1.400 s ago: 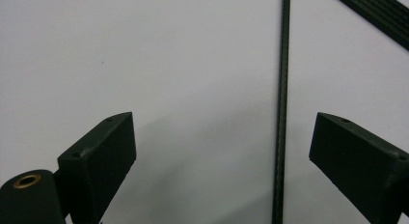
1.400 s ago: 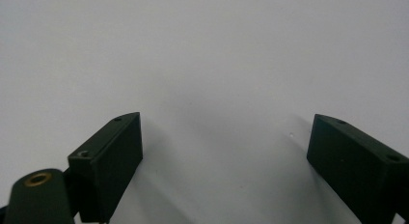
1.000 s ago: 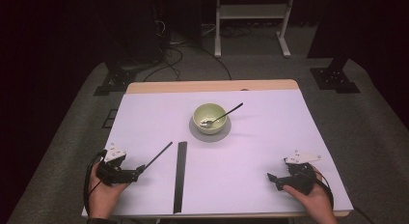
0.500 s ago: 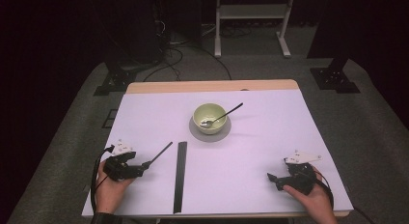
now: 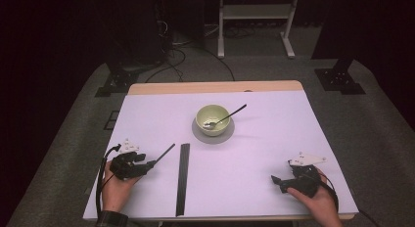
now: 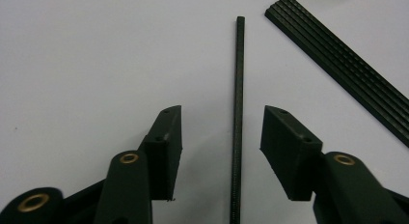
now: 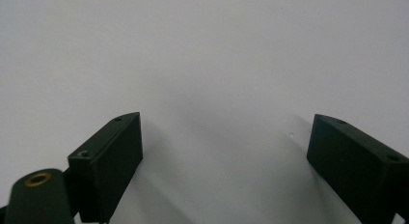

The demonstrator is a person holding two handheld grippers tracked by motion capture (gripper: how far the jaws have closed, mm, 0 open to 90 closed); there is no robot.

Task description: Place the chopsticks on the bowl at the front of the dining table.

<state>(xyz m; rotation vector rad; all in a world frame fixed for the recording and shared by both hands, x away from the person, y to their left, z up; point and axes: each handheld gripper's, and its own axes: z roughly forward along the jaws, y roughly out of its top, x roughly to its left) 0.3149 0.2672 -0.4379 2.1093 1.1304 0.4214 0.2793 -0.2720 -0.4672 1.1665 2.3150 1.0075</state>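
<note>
Black and thin, the straight ridged rod (image 6: 237, 118) lies flat on the pale lilac table cover (image 5: 274, 139), just left of the long flat black grooved strip (image 5: 182, 178). The left gripper (image 6: 221, 154) straddles the rod's near end: its jaws have just been closing and stand about half apart, the rod between them with a gap on either side, neither pad touching it. The right gripper (image 7: 224, 156), well to the right of the strip, rests with jaws spread wide over bare cover, holding nothing.
</note>
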